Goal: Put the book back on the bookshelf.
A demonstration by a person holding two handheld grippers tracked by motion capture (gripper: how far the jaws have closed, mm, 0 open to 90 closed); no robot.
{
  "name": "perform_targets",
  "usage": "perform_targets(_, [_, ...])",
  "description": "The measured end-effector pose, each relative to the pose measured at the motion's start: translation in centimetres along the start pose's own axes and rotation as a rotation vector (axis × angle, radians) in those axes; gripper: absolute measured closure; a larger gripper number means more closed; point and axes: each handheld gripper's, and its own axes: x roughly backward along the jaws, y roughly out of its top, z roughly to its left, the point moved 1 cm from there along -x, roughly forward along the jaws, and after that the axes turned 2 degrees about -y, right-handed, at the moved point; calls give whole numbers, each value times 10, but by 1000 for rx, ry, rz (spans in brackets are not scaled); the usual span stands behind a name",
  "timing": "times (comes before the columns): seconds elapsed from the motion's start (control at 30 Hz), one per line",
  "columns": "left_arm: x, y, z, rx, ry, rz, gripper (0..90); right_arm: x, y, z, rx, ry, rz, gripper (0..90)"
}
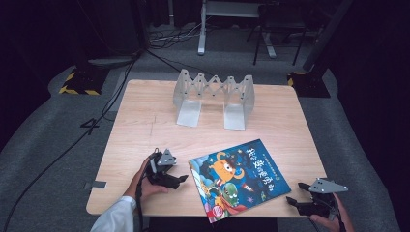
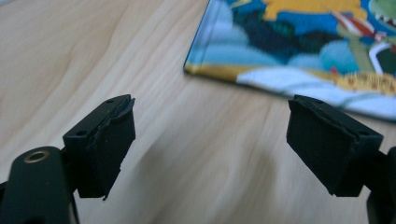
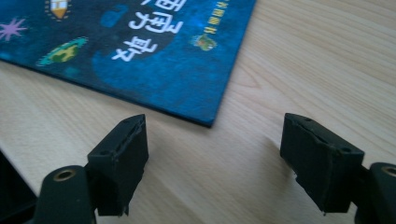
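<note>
The left gripper [image 1: 180, 179] is held over the pale wooden table [image 1: 145, 125] with its jaws spread apart and nothing between them. Just to its right, a thin, glossy blue picture book with cartoon monsters [image 1: 238, 178] is laid flat, its near corner just ahead of the jaws. Beyond it, a grey folding metal book rack [image 1: 214, 99] is stood well apart. White Chinese characters are printed on the cover. Right of the book, the right gripper [image 1: 296, 193] is likewise held wide, empty, a book corner just ahead.
</note>
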Motion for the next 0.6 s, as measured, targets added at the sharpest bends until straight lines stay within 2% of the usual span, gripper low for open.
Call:
perform_targets(0.13, [-25,21,2,-27,-40,18,161,-4,4,6,5,7,2,251])
perform_targets(0.2, [-34,27,5,-22,-51,20,163,-7,7,8,9,11,0,252])
perform_targets(0.3, [-43,28,8,-20,-45,14,161,-11,11,9,11,12,-6,253])
perform_targets(0.33, [-45,28,11,2,-71,13,141,-13,13,10,12,12,-8,252])
perform_targets(0.4, [-45,29,14,10,-77,15,167,-17,16,10,19,18,-3,234])
perform_targets(0.43, [-46,29,14,20,-89,17,151,-18,19,11,24,29,5,229])
perform_targets(0.53, [-47,29,11,-18,-127,33,107,-23,22,13,42,43,-7,232])
perform_targets(0.6, [-47,28,7,-38,-148,39,107,-26,25,15,47,48,2,221])
